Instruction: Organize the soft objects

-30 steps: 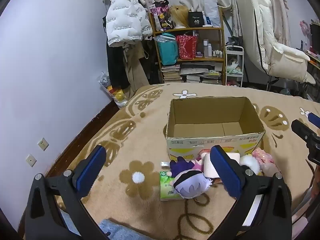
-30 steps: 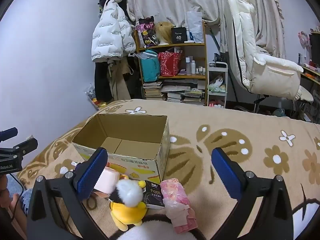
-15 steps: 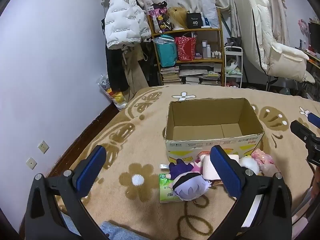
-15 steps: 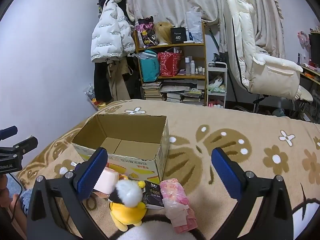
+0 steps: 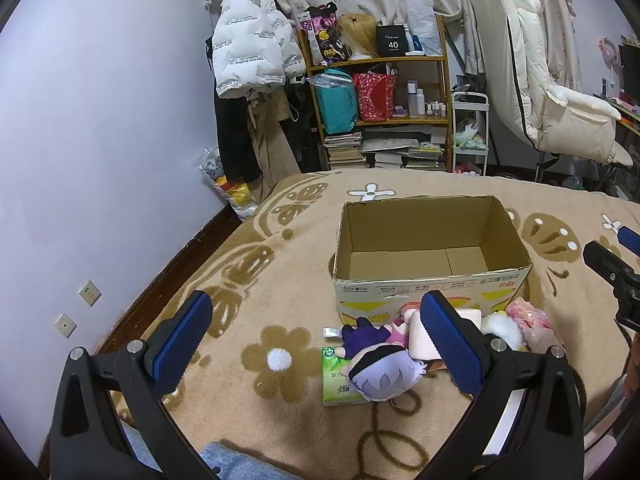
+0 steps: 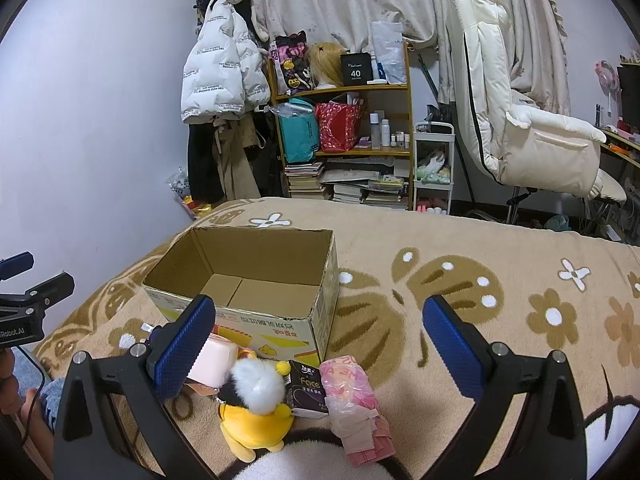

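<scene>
An open, empty cardboard box [image 5: 430, 280] [image 6: 280, 328] stands on the patterned bed cover. In front of it lie a purple-haired plush doll [image 5: 380, 368], a green tissue pack [image 5: 338, 380], a pink tissue roll [image 5: 420, 336] [image 6: 212, 362], a yellow plush with white fluffy head [image 6: 258, 404], a black Face tissue pack [image 6: 310, 388] and a pink bagged bundle [image 6: 356, 404] [image 5: 528, 318]. My left gripper [image 5: 316, 344] is open and empty above the cover, left of the doll. My right gripper [image 6: 320, 342] is open and empty above the plush and packs.
A wooden shelf [image 5: 380, 112] with bags and books, a hanging white puffer jacket [image 5: 248, 52] and a cream recliner [image 5: 552, 92] stand beyond the bed. The wall [image 5: 100, 140] runs along the bed's left side. A white plush edge [image 6: 280, 466] lies at the bottom.
The left gripper has drifted slightly back and up, so the box sits a little lower in its view. The right gripper is nearly still. Both stay open.
</scene>
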Motion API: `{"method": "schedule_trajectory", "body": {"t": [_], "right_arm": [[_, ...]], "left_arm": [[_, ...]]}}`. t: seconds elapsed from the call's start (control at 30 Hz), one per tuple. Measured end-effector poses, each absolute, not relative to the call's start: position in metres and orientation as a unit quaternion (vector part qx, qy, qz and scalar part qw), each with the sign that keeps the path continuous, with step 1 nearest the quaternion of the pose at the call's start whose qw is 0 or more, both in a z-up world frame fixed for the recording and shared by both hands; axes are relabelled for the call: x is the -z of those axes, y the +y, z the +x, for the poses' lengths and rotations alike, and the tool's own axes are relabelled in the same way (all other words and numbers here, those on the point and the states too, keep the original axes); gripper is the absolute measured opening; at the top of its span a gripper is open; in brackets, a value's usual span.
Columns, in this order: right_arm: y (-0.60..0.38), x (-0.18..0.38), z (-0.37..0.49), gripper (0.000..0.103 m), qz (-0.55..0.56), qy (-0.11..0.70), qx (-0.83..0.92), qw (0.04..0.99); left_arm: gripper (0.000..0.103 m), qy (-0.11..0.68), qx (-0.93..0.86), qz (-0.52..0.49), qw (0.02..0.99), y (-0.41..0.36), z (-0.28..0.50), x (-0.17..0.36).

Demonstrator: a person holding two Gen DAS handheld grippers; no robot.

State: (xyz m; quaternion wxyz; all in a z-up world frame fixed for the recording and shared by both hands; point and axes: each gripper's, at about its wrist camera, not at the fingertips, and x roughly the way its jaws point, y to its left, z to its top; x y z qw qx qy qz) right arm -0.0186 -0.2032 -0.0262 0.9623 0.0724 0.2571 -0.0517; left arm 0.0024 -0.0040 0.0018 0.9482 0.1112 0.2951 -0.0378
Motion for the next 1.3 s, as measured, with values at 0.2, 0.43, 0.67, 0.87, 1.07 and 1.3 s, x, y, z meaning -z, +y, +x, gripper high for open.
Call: {"method": "schedule_trajectory", "body": {"t": [0.2,0.43,0.67,0.87,1.07,1.3], "right_arm": [[-0.2033,0.0267,-0.0185,0.103,0.072,0.258,0.052,0.962],[-0.2032,0.0274,-0.0183,0.103,0.073,0.258,0.052,0.962],[-0.2034,0.0279,-0.0178,0.103,0.074,0.259,0.051,0.962],[-0.2035,0.0287,-0.0174,0.103,0.073,0.26,0.051,0.962],[-0.2035,0.0297,-0.017,0.103,0.074,0.26,0.051,0.961],[-0.2055,0.0302,-0.0174,0.103,0.074,0.261,0.052,0.961]], "left_arm": [[0.103,0.295,0.038,0.111,0.948,-0.0038,0.0023,-0.0015],[0.103,0.296,0.035,0.109,0.948,0.0004,0.0031,0.0],[0.103,0.296,0.035,0.111,0.948,0.001,0.0036,0.0006],[0.103,0.295,0.034,0.111,0.948,0.0018,0.0043,0.0007],[0.103,0.296,0.033,0.112,0.948,0.0013,0.0041,0.0019],[0.103,0.295,0.032,0.113,0.948,0.001,0.0035,0.0021]]}}
